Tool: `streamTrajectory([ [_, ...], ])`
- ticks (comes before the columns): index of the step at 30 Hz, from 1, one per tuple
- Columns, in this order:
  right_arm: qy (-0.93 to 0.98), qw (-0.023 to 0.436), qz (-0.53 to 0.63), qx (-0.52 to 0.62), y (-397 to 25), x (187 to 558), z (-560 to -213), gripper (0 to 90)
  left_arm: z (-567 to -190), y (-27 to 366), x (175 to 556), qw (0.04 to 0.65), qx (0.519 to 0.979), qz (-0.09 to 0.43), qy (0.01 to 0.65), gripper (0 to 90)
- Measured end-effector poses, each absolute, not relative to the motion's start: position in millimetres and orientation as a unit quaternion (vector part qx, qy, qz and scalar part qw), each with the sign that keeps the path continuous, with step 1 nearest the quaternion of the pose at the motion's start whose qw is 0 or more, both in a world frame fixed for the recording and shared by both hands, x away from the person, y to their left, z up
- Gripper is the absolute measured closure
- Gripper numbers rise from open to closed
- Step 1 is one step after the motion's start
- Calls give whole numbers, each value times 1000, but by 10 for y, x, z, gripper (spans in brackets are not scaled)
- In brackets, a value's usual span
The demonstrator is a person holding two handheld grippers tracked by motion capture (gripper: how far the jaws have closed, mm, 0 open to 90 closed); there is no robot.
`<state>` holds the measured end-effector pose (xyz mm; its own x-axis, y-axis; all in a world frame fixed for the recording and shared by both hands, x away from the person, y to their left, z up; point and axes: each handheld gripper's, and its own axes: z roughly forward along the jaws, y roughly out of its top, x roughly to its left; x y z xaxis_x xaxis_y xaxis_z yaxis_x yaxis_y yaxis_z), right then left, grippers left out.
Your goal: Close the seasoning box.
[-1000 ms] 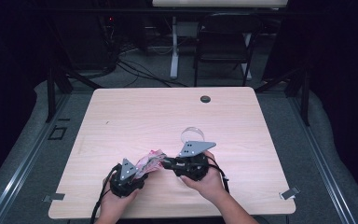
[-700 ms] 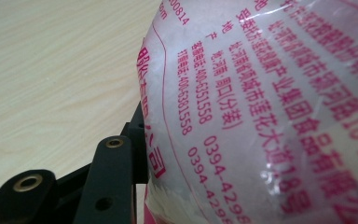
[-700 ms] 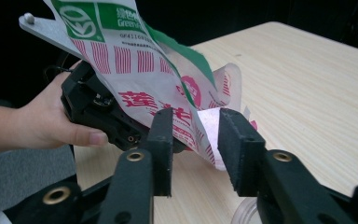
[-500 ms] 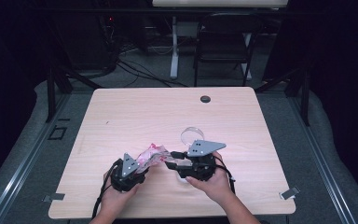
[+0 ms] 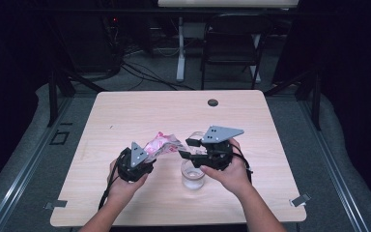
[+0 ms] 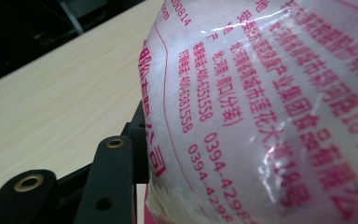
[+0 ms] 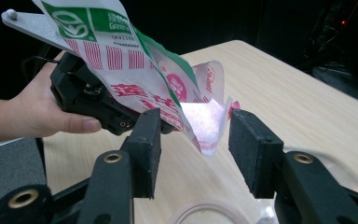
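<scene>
Left tongs (image 5: 150,155) clenched on a plastic packet (image 5: 162,144) printed in pink, white grains packed inside it; in the left gripper view the packet presses against the one black jaw showing there. Right tongs (image 7: 193,151) released, jaws standing apart, with the packet's open lower corner hanging between and just beyond them, not yet pinched. Directly under the right tongs, on the table (image 5: 125,111), a small clear glass cup (image 5: 193,175); its rim curves in at the bottom of the right gripper view. Packet lifted clear of the table and tilted toward the right tongs, mouth near the cup but not squarely above it.

Probably a pour from packet into cup, still early: packet grasped and seemingly opened, cup apparently empty though hard to tell. Left to do: steady or spread the mouth, bring it over the cup, tip.
</scene>
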<state>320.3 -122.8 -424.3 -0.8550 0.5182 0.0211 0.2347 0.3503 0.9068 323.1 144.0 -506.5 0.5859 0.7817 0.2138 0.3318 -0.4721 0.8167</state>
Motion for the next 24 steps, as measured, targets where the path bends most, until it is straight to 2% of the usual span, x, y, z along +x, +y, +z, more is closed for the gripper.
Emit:
streamTrajectory([
  [4, 821, 146, 506, 220, -1189, 3317, -4118, 503, -4962, 1387, 3346, 373, 804, 315, 340, 578],
  [10, 817, 151, 515, 210, -1235, 3376, -4024, 518, -4894, 1330, 3414, 355, 810, 331, 329, 579],
  [17, 822, 184, 503, 193, -1282, 3291, -4045, 522, -4828, 1268, 3448, 336, 818, 342, 319, 579],
  [24, 819, 194, 504, 193, -1298, 3188, -4037, 514, -4796, 1270, 3414, 325, 819, 358, 309, 579],
])
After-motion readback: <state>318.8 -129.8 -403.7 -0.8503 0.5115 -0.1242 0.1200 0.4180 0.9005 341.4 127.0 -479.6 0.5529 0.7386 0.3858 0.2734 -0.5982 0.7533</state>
